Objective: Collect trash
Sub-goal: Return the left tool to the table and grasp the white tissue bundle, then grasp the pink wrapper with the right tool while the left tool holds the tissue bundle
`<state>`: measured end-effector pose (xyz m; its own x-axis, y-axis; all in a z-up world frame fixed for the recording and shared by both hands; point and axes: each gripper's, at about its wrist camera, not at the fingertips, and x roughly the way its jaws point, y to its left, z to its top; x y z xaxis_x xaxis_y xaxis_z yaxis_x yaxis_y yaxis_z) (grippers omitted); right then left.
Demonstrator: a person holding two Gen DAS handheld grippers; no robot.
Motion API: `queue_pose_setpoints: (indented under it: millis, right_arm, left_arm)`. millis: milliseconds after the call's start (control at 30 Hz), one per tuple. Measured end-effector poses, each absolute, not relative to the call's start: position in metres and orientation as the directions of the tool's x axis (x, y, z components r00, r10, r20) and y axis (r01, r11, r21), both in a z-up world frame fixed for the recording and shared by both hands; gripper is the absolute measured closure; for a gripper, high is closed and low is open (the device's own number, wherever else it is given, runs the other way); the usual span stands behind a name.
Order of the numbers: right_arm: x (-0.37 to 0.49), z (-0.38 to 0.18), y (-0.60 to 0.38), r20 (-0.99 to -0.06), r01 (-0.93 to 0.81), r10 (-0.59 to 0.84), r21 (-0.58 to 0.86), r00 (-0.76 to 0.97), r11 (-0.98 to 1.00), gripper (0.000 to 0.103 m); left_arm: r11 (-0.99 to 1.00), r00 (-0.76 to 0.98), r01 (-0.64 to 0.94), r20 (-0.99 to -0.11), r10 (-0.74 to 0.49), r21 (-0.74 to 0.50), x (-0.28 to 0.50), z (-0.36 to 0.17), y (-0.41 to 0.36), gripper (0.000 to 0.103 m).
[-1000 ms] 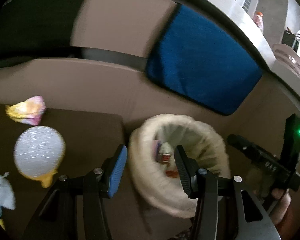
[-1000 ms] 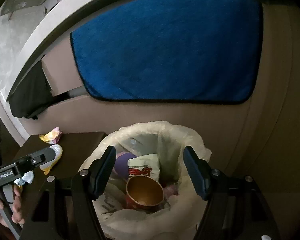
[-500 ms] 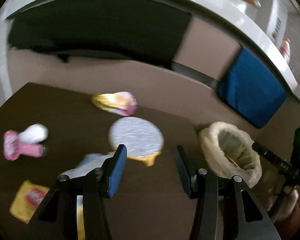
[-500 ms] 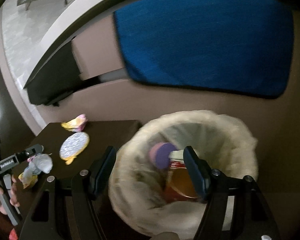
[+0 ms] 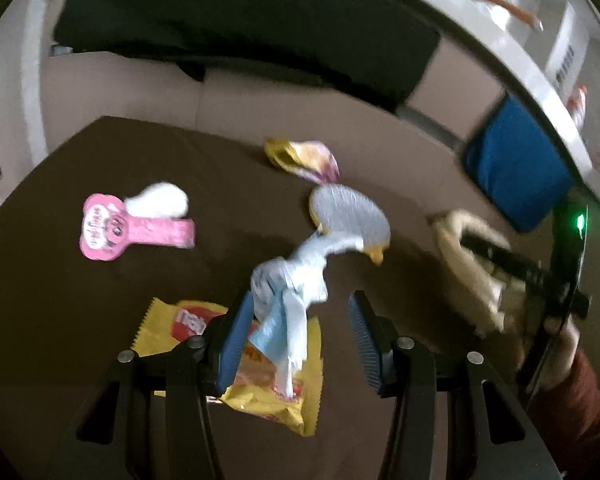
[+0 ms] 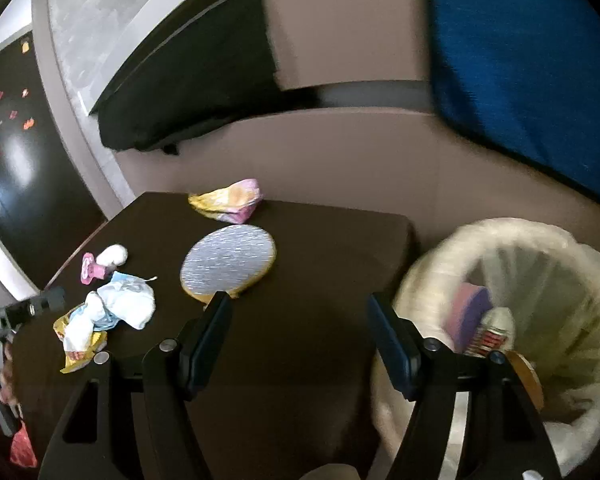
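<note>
My left gripper (image 5: 300, 320) hangs open just above the dark brown table (image 5: 100, 300). A crumpled pale blue and white wrapper (image 5: 296, 280) lies between and just ahead of its jaws, untouched by the pads, on top of a yellow snack wrapper (image 5: 268, 396). My right gripper (image 6: 300, 316) is open and empty over the table's right part, next to the white-lined trash bin (image 6: 452, 248). The bin holds a purple item (image 6: 470, 308), a small packet and a gold cup. A round silver lid (image 6: 228, 264) lies ahead of the right gripper.
On the table also lie a yellow-pink wrapper (image 5: 304, 158), a pink wrapper (image 5: 112, 232) and a white ball (image 5: 160, 200). A beige sofa with a blue cushion (image 6: 520, 60) and a black cushion (image 6: 204, 96) runs behind the table and the bin.
Both grippers swung left, away from the bin. The left one now hangs over the blue-white wrapper on the table; the right one has left the bin's mouth for the table's right part.
</note>
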<state>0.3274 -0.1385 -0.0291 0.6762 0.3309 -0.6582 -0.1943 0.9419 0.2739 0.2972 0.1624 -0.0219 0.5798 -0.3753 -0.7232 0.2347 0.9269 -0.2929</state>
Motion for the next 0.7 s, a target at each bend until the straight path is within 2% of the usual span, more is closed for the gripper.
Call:
queue_pose_setpoints:
  millis: [133,233,300,333,567,700]
  right_arm:
    - [0.334,-0.031,-0.119,-0.68,-0.212,0.333,0.258,0.653,0.943,0.036]
    - [0.336,-0.031,-0.107,-0.692,-0.235,0.332,0.234,0.641,0.943,0.036]
    - [0.339,-0.031,-0.098,-0.7,-0.251,0.333,0.222,0.631,0.942,0.036]
    - [0.341,-0.032,-0.094,-0.706,-0.258,0.335,0.219,0.624,0.941,0.036]
    - [0.379,-0.024,-0.055,-0.716,-0.309,0.28,0.095,0.639,0.946,0.036]
    - [0.413,-0.018,-0.02,-0.707,-0.362,0.302,0.069,0.64,0.929,0.036]
  left_arm:
    - [0.958,0.585,0.212,-0.761,-0.281,-0.191,0.305,-0.036,0.153,0.053]
    - [0.953,0.548,0.154,-0.78,-0.302,-0.261,0.316,-0.047,0.164,0.053]
    - [0.93,0.533,0.133,-0.766,-0.359,-0.344,0.319,-0.05,0.172,0.063]
    - [0.921,0.535,0.134,-0.755,-0.378,-0.366,0.319,-0.05,0.175,0.076]
    - [0.913,0.624,0.136,-0.683,-0.381,-0.385,0.303,-0.027,0.203,0.079]
    - [0.904,0.672,0.13,-0.634,-0.382,-0.407,0.293,-0.014,0.227,0.079]
